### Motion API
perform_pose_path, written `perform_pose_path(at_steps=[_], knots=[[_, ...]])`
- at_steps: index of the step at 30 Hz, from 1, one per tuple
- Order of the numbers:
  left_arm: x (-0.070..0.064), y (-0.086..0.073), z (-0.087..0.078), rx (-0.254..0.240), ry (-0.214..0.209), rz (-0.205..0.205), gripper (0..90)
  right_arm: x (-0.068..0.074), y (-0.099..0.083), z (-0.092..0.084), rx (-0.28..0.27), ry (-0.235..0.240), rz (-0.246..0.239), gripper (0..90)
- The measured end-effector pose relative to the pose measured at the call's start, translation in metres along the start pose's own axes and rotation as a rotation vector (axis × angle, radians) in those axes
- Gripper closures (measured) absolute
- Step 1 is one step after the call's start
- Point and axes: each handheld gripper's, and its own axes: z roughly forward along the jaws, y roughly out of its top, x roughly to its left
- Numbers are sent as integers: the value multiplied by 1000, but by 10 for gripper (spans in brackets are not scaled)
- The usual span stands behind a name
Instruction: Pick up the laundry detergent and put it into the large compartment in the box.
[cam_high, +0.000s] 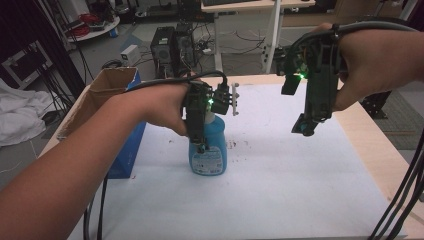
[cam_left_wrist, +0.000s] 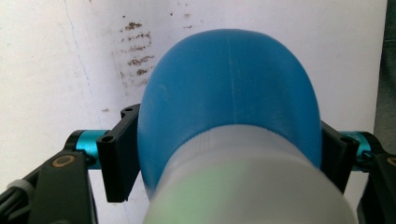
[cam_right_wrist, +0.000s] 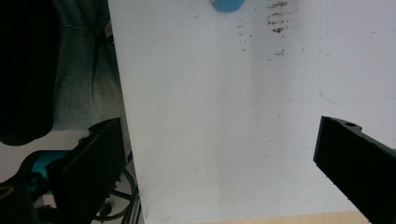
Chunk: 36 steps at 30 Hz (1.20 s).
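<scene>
The left gripper (cam_high: 202, 142) comes down over the blue plastic bottle with a white cap (cam_high: 208, 145), which stands upright on the white-covered bench (cam_high: 280, 185). Its black fingers (cam_left_wrist: 119, 154) sit half closed against the bottle's two sides, holding it. The right gripper (cam_high: 304, 125) hangs above the bench, well apart, fingers (cam_right_wrist: 359, 158) spread wide around nothing. The bottle's pale label (cam_high: 206, 162) carries print too small to read.

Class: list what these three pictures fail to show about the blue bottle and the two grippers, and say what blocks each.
- Blue bottle label text: high view, too small.
- Bottle top: high view, covered by the left gripper and hand; left gripper view, blurred, cut off by the bottom edge.
- Right gripper jaw tips: right gripper view, cut off by the edges.
</scene>
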Motion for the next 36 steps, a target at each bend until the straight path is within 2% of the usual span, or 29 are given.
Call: perform_pose_path(at_steps=[9,12,18,24,34,36], knots=[[0,1,-1,-1,10,5,275,0,1,1,3,1,0,17],[-1,2,-1,1,8,-5,278,0,1,1,2,1,1,17],[-2,3,0,7,20,12,305,0,0,2,5,3,2,17],[-2,3,0,5,23,12,321,-1,1,3,7,2,0,17],[-1,4,0,14,10,5,348,-1,2,5,8,3,-5,17],[-1,5,0,16,6,10,377,-1,2,5,9,4,-1,17]])
